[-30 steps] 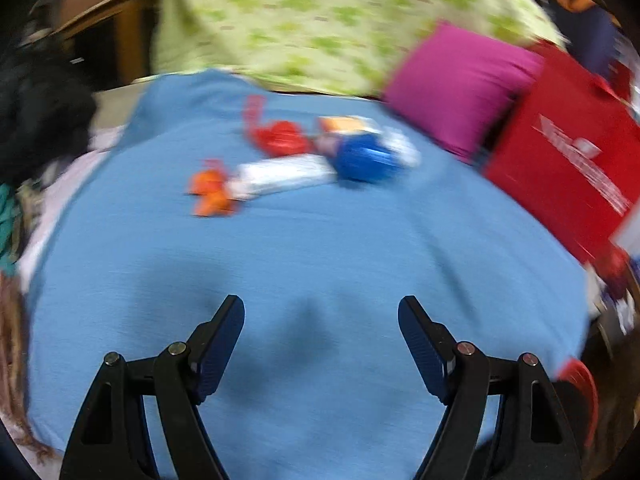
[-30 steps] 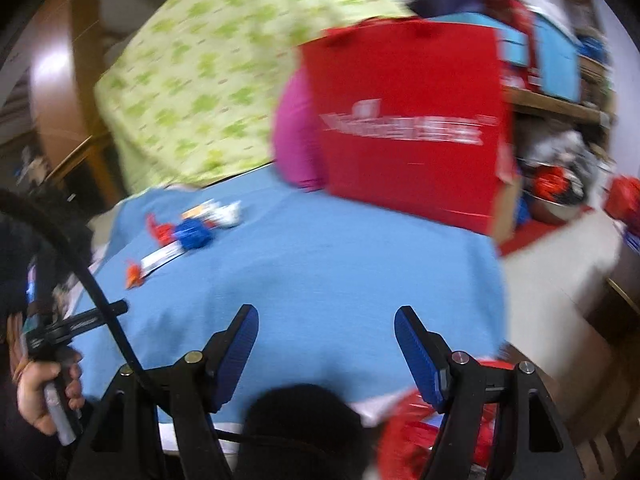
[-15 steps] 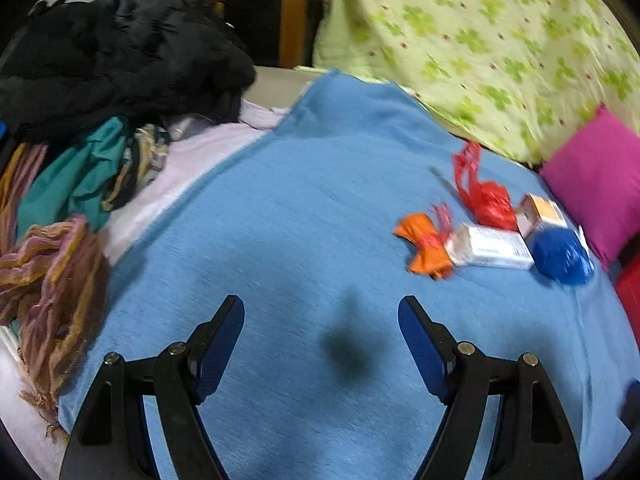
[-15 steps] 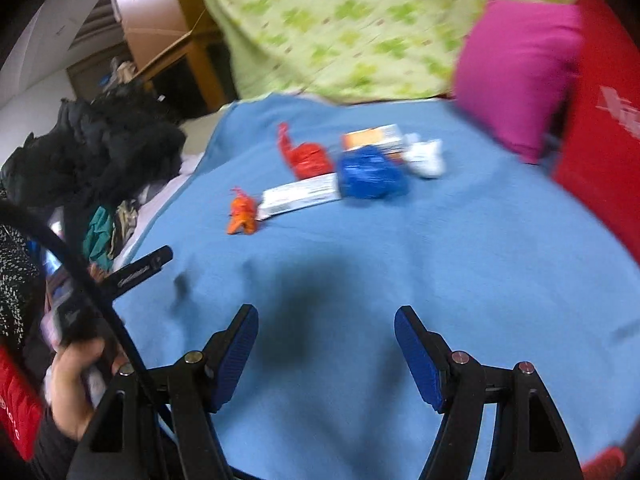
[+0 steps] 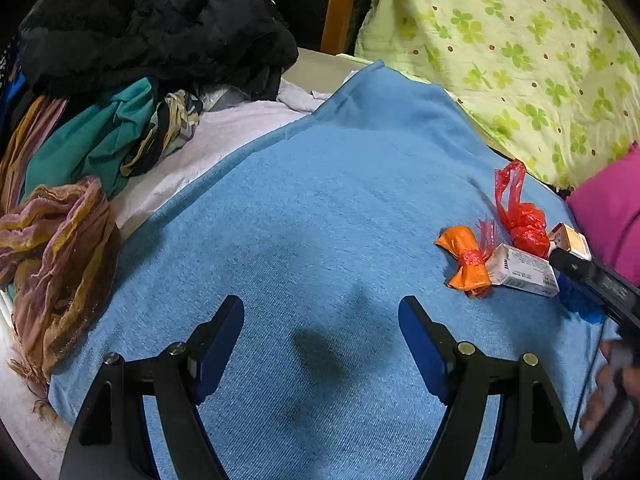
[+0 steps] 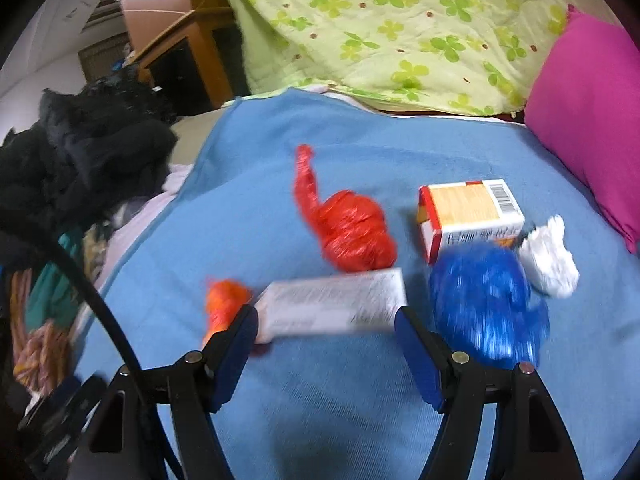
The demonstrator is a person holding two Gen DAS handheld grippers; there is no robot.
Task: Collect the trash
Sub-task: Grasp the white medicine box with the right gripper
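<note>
A: On the blue blanket [image 6: 320,420], trash lies in one cluster: orange wrapper [image 6: 224,304], long white box [image 6: 332,306], red plastic bag [image 6: 352,236], orange-and-white carton [image 6: 468,212], blue crumpled bag [image 6: 486,304], white crumpled paper [image 6: 550,258].

B: Position of the right gripper [image 6: 324,332]?

A: Tongs apart, nothing clamped. In its own view the white box sits just beyond the fingertips, spanning the gap; the picture is blurred, so contact cannot be judged.

B: And the left gripper [image 5: 320,328]?

A: Tongs apart, empty, over bare blanket. From there the cluster lies off to the right: orange wrapper [image 5: 466,260] touching the white box [image 5: 524,270], red bag [image 5: 520,220] behind them. The right gripper's black body crosses that edge and covers most of the blue bag.

B: Surroundings?

A: Green clover-print quilt [image 6: 400,20] at the far side, magenta pillow [image 6: 592,120] to the right, a heap of dark clothes [image 5: 152,20] and a striped scarf [image 5: 60,248] to the left, off the blanket.
</note>
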